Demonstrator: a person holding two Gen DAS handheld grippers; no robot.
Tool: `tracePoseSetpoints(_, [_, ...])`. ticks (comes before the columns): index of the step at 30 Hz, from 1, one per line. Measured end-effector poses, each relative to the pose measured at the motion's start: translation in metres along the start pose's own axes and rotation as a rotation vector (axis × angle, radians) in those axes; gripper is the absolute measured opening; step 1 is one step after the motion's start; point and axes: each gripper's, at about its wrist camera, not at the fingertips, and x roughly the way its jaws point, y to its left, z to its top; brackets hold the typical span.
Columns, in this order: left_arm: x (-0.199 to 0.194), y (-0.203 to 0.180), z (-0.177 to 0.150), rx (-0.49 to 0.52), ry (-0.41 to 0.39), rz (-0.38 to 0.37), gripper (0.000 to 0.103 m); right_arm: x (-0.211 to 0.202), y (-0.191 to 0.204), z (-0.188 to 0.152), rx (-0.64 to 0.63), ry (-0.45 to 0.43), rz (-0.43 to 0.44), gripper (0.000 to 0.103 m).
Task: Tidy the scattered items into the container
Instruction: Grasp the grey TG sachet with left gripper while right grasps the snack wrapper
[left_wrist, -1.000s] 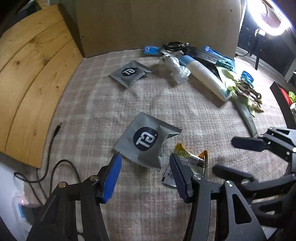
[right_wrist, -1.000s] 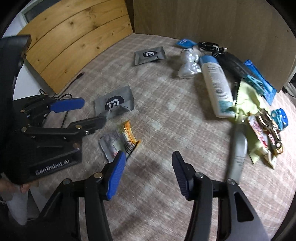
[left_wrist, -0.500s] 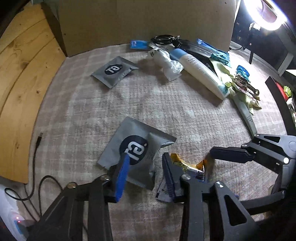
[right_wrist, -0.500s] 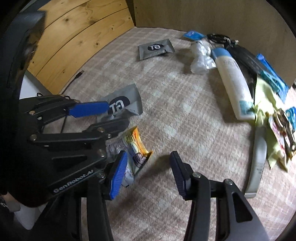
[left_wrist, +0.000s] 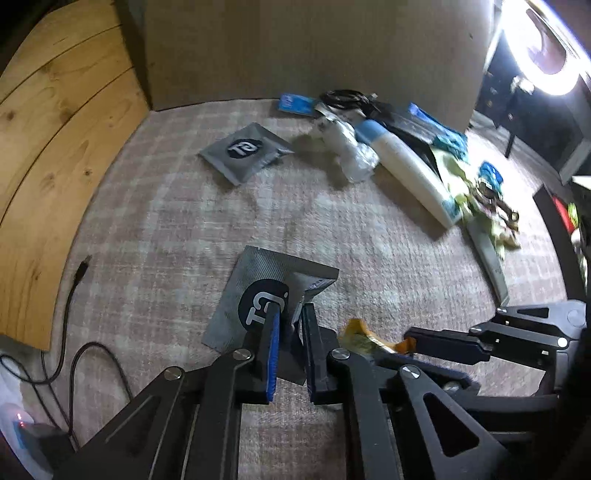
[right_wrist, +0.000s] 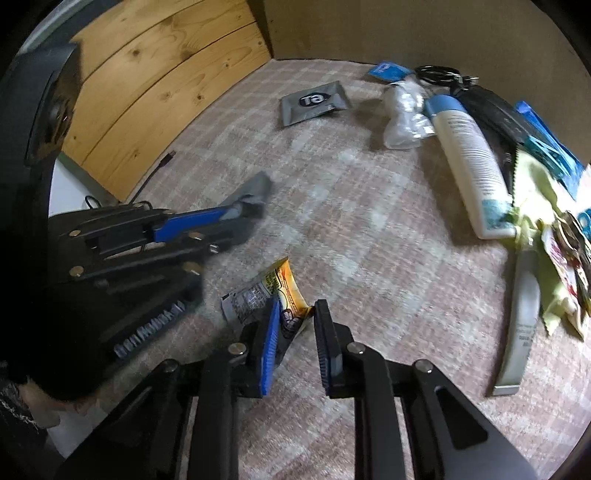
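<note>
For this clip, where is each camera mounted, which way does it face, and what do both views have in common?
Left wrist: sits on the left gripper, facing steeply down at the checked cloth; its fingers pinch the near grey sachet; the right gripper shows at right.
Right wrist: sits on the right gripper, facing down; its jaws, just closing, straddle the yellow wrapper; the left gripper shows at left.
Shared: far grey sachet, white bottle, cardboard wall.
</note>
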Motion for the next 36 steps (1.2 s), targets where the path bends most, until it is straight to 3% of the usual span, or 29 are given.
tracePoseSetpoints(8, [-0.02,-0.005,-0.003,-0.043,-0.018,0.019,0.008,-0.034,-0.03,-0.01,0.067,-0.062,-0.009,0.019])
tracePoseSetpoints(16, [-0.035,-0.057,0.002,-0.021,-0.042,0.0,0.008,-0.1,-0.082,-0.033,0.166,-0.169,-0.069,0.019])
tracePoseSetpoints(25, [-0.05,-0.178,0.016,0.103,-0.07,-0.105,0.008,-0.189,-0.176,-0.092,0.351,-0.264,-0.176,0.019])
tracePoseSetpoints(36, [-0.058,-0.36,0.01,0.299,-0.05,-0.298,0.008,-0.287,-0.297,-0.23,0.645,-0.347,-0.337,0.019])
